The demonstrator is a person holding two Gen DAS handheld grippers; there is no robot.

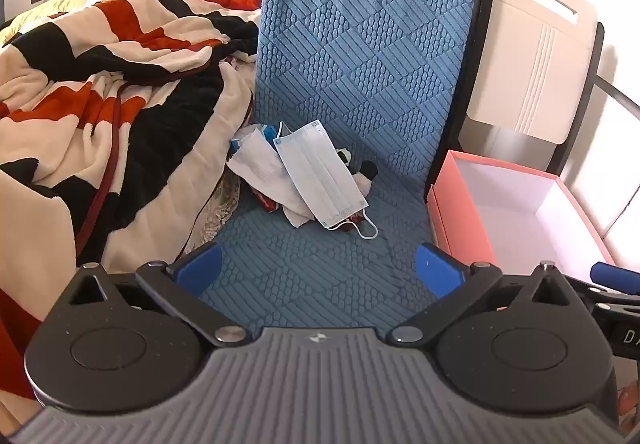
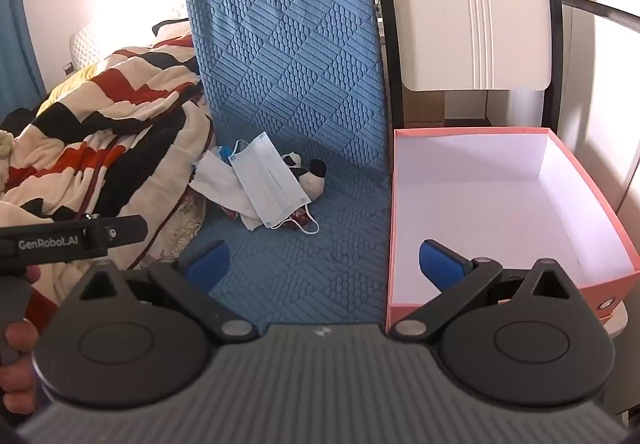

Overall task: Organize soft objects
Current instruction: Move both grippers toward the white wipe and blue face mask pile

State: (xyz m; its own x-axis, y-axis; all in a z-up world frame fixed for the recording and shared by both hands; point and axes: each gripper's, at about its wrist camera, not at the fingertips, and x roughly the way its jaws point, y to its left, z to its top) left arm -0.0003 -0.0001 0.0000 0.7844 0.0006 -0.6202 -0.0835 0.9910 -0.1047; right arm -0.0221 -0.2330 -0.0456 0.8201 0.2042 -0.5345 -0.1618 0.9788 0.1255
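Both tongs, left tongs (image 1: 318, 270) and right tongs (image 2: 324, 264), stood wide open, empty | step: nothing picked yet | next: grip face mask (image 1: 320, 174) atop pile, carry into pink box (image 2: 592, 268).

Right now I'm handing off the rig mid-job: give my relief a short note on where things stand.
Left gripper: open, empty, over the blue mat.
Right gripper: open, empty, at the near edge of the pink box.
Face mask tops a pile with white cloth and plush toy on the mat.
Done: nothing in the box.
Left: everything in the pile.
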